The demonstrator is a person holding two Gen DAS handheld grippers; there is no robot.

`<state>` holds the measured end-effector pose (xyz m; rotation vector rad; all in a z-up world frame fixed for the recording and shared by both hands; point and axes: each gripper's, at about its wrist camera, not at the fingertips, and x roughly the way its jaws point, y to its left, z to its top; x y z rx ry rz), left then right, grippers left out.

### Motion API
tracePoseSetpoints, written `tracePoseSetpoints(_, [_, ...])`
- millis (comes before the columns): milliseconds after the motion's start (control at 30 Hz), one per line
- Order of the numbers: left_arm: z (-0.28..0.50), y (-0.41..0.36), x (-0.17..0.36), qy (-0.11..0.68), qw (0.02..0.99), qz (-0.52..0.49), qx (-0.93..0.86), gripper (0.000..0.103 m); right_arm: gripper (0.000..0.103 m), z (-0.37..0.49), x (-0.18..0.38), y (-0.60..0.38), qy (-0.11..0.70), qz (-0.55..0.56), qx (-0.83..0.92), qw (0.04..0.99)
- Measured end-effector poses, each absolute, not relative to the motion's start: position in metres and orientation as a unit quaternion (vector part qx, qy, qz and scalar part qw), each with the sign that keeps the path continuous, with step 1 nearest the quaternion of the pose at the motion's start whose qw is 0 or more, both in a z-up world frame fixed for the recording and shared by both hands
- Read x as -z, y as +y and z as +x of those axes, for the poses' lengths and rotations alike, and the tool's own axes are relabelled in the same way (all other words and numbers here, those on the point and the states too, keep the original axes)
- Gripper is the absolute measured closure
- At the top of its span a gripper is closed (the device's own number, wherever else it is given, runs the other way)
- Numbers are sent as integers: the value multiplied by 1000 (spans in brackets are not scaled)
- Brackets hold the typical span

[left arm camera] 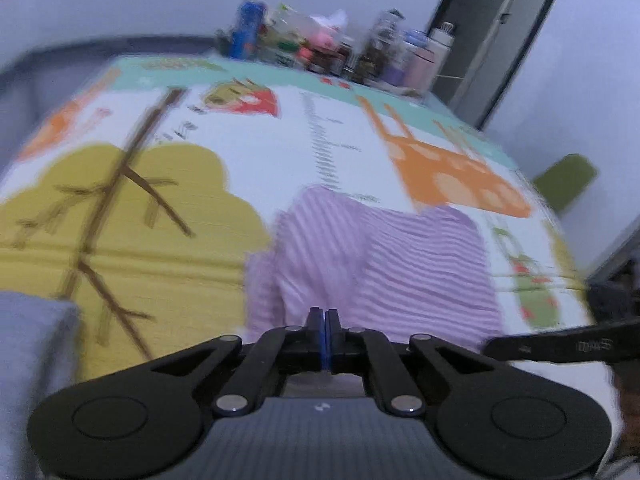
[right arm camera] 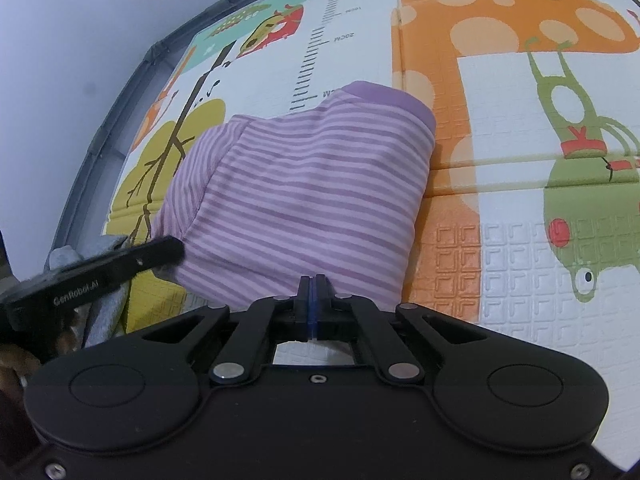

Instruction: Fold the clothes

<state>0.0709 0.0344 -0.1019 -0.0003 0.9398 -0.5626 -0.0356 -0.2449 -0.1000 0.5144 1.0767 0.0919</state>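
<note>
A purple-and-white striped garment (left arm camera: 372, 264) (right arm camera: 308, 196) lies folded in a puffy bundle on the play mat (left arm camera: 160, 272) (right arm camera: 520, 240), its solid purple band at the far end. My left gripper (left arm camera: 324, 314) is shut just before the garment's near edge, and I see no cloth between its pads. In the right wrist view it shows from the side as a black bar (right arm camera: 120, 258) with its tip at the garment's near-left corner. My right gripper (right arm camera: 313, 280) is shut too, over the near hem. Its black side (left arm camera: 560, 346) shows in the blurred left wrist view.
A grey cloth (left arm camera: 32, 352) (right arm camera: 104, 312) lies at the near left of the mat. Bottles and jars (left arm camera: 320, 48) crowd the far edge by the wall. A dark doorway (left arm camera: 492, 32) and a green object (left arm camera: 568, 180) are at the right.
</note>
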Motion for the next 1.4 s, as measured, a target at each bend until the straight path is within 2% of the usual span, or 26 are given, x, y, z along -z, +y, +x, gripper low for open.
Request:
tracePoseSetpoints(33, [73,36,101,445,858,9,255,99,103,-35,100,-245,507,242,-43,826])
tracePoseSetpoints(100, [76,39,100,444,866,27,228,72,103,-35,100,-246,508,243,-43,825])
tracePoseSetpoints(133, [79,43,101,445,870,31,212,52,103,-35,100,-246,508,243,-43,825])
tracePoseSetpoints(167, [80,45,100,446,871,30,204,50,103,-35,100,-246,509,243,-43,825])
tracePoseSetpoints(267, [81,49,98,446,872,24,198,53,103,-35,100,-247,509,243,-43,824])
tracePoseSetpoints(333, [81,45,89,434,878,23,201,62,103,-34,100,-247,510,243,-43,824])
tracePoseSetpoints(600, [76,22,45,372,902,23,219,64,102,-34,72,-250,485,238,-36,841])
tracePoseSetpoints(767, [77,-19,34,348,893,38,282,71,102,-23,48,-257,450,231,-28,863])
tracePoseSetpoints(967, [80,-71,56,368,863,58,340,80,102,-2,47,-258,444,225,-11,867])
tracePoseSetpoints(1100, [92,-85,81,410,840,37,354,83,102,10,64,-255,451,216,5,866])
tracePoseSetpoints(1133, [96,-88,87,421,833,32,357,87,102,13,69,-255,453,214,10,865])
tracePoseSetpoints(1300, [111,-87,119,467,820,44,328,95,102,17,97,-259,475,217,22,852])
tracePoseSetpoints(1400, [117,-76,125,469,823,40,320,98,103,17,108,-261,482,219,22,848])
